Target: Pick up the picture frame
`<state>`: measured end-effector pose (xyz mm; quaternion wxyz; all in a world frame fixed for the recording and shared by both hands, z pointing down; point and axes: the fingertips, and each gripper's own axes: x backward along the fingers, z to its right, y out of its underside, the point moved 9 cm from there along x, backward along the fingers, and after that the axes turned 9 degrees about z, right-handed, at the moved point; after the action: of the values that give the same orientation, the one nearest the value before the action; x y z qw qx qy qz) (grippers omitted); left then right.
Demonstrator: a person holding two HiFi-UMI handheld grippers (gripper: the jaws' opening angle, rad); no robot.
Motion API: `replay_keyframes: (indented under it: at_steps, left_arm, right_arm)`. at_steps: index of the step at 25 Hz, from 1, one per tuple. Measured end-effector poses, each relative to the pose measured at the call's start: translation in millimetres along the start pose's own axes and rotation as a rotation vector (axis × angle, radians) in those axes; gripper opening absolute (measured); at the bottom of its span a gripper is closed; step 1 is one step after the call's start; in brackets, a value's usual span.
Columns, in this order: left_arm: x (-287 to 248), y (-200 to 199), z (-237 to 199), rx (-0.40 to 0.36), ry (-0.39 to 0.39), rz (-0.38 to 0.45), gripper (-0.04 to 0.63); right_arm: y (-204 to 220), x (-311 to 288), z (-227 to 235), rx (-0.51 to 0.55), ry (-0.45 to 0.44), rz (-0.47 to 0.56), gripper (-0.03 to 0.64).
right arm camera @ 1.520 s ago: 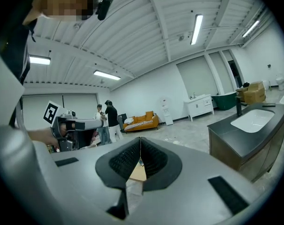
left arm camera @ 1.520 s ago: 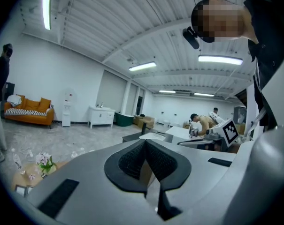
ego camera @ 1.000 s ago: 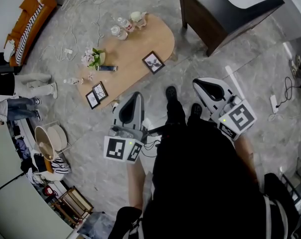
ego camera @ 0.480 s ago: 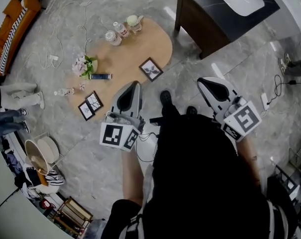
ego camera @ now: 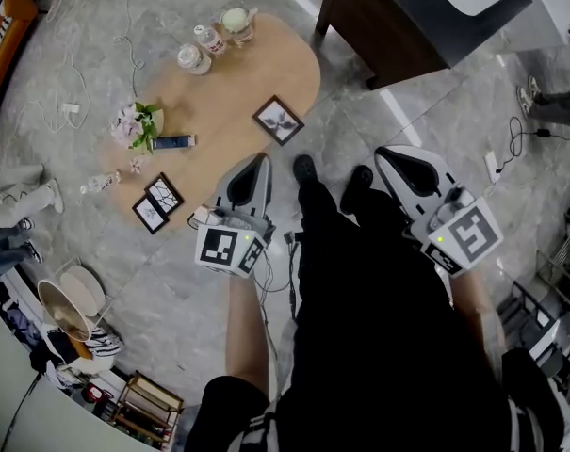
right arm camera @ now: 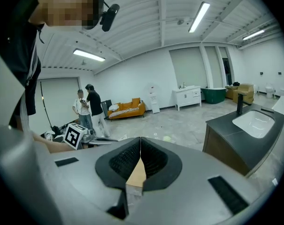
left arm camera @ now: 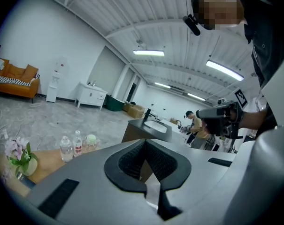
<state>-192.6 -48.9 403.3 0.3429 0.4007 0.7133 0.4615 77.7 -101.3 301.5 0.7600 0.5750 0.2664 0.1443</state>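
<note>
Light came from long ceiling strips (left arm camera: 149,53), at twelve o'clock in the left gripper view and one o'clock in the right gripper view, all blown out to plain white. The head view was bright and even. Its marble floor (ego camera: 171,281) carried pale streaks of glare toward twelve and one o'clock, and shadows were soft. The person's dark clothing (ego camera: 388,347) at six o'clock was almost featureless black. Both gripper views bent straight lines and fell to black in the corners. The shells of the left gripper (left arm camera: 145,144) and right gripper (right arm camera: 141,142), close to the lens, looked slightly soft.
</note>
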Motion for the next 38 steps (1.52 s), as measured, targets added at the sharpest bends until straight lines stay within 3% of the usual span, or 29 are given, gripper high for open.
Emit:
replay_keyframes:
  at_steps: [11,17,24,28,38]
  left_arm:
    - [-35,134,-41,0.258,0.043,-0.112,0.014]
    - [-43,202,-64,0.430,-0.009,-0.147,0.015]
    - [-50,279,-98,0.634,-0.126,-0.152,0.017]
    - [-55,314,-110,0.684,-0.164,-0.177,0.091]
    - [-53,389,-134,0.857,-0.254,-0.207,0.184]
  right_arm:
    - [39,-35,22,-0.065,0.017,-0.092,0.012]
    - [76,-53,31,-0.130,0.006,-0.163,0.012]
    - [108,-73,36,-0.174,-0.002,-0.220,0.012]
    - [125,-86,38,-0.188,-0.023,-0.247,0.012]
    - [162,-96,47,-0.231,-0.016,-0.298,0.012]
